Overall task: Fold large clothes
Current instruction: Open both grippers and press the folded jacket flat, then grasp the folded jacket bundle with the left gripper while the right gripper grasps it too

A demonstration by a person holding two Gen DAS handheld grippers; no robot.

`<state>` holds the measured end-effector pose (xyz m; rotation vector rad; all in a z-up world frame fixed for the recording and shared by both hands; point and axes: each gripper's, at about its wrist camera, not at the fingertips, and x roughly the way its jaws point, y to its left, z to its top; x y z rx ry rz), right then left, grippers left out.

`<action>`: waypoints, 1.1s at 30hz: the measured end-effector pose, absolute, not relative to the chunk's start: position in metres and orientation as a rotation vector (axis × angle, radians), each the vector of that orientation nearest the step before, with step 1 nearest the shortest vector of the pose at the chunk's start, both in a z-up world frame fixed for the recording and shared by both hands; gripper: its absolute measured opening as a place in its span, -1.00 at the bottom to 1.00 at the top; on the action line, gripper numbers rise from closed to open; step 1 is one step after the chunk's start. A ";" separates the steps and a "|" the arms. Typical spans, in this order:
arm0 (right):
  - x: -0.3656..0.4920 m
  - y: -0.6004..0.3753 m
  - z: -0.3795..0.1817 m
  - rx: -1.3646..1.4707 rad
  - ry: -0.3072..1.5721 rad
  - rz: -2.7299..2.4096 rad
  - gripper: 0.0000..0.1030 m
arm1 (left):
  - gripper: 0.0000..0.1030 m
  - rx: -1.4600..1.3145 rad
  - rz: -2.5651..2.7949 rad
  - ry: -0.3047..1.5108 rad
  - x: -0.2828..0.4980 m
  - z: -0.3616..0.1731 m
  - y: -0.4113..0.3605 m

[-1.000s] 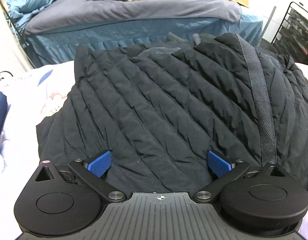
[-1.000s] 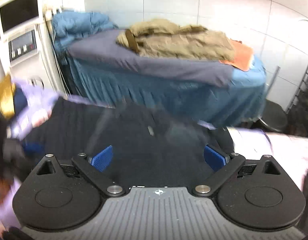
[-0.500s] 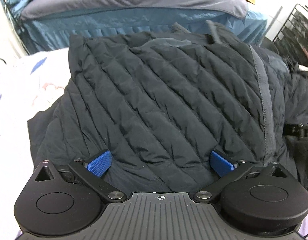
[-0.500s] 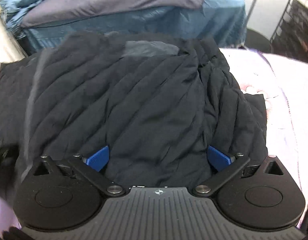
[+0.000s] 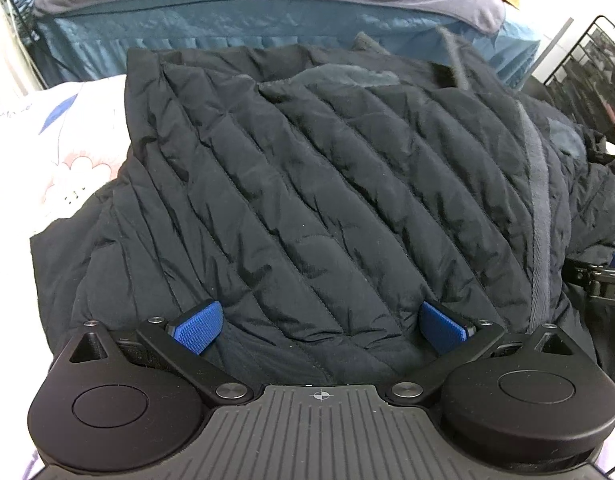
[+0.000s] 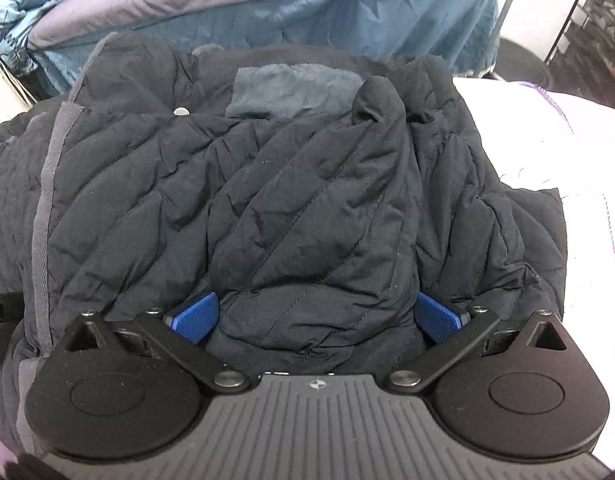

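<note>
Through the left wrist I saw my left hand-held gripper (image 5: 321,324) spread wide over the black quilted jacket (image 5: 307,200), which lay on the pale printed sheet (image 5: 67,152) with bare sheet at its left edge; its right side ran out of frame. Through the right wrist my right hand-held gripper (image 6: 315,316) was likewise spread, a sleeve fold bunched between its fingers, collar toward the blue bed (image 6: 347,12), bare sheet on the right.

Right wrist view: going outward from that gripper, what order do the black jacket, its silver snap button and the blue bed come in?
1. Black jacket: between the right gripper's open fingers.
2. Silver snap button: farther, upper left.
3. Blue bed: farthest, across the top.
</note>
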<state>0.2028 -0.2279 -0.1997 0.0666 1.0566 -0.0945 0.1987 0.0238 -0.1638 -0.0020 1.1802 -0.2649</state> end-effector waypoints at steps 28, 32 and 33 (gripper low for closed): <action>0.010 -0.339 -0.193 1.004 0.846 -0.114 0.83 | 1.00 -0.744 -0.013 1.003 0.080 -0.156 0.160; 0.026 -0.339 -0.213 1.121 0.823 -0.107 0.77 | 1.00 -0.811 0.044 1.012 0.102 -0.175 0.155; 0.031 -0.338 -0.216 1.133 0.823 -0.110 0.76 | 1.00 -0.842 0.054 1.010 0.105 -0.180 0.154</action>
